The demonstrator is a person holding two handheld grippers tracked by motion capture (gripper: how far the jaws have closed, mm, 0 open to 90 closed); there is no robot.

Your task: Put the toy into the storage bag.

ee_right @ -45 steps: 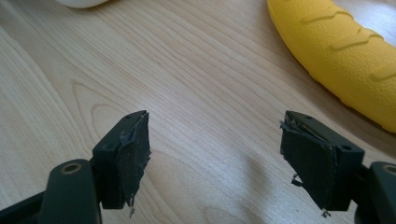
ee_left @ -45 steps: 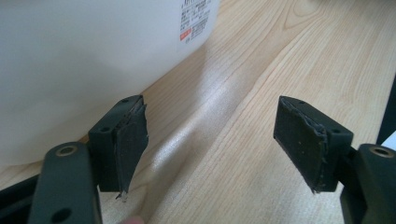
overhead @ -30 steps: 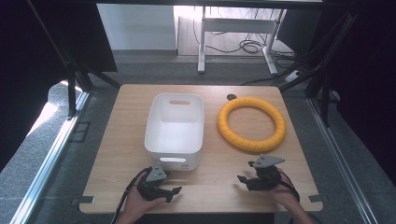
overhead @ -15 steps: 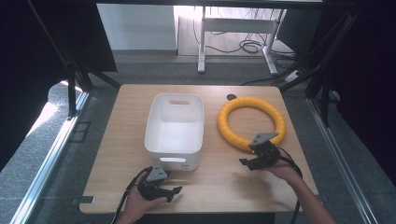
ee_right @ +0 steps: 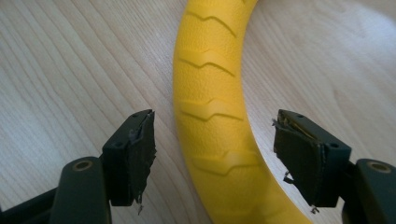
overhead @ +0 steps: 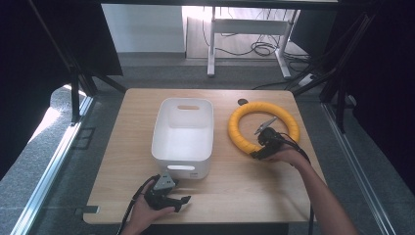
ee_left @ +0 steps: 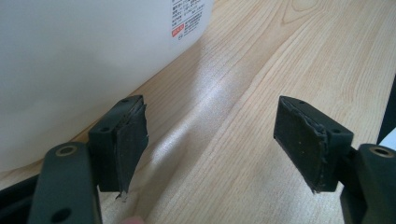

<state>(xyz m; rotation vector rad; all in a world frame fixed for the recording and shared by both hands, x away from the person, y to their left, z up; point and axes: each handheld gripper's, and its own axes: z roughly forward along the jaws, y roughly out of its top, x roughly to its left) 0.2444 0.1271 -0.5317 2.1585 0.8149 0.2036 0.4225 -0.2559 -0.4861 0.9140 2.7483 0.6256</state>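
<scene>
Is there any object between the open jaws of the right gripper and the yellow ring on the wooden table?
Nothing visible is in the way. The right gripper is open, with one jaw on each side of the yellow ribbed ring; between pads and ring there is bare wooden table. The white plastic bin stands apart, to the ring's left.

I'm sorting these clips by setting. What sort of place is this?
Probably a lab or workshop recording station, not a home: a bare wooden table framed by black stands, a desk with loose cables behind, and a hand-held right tool.
</scene>
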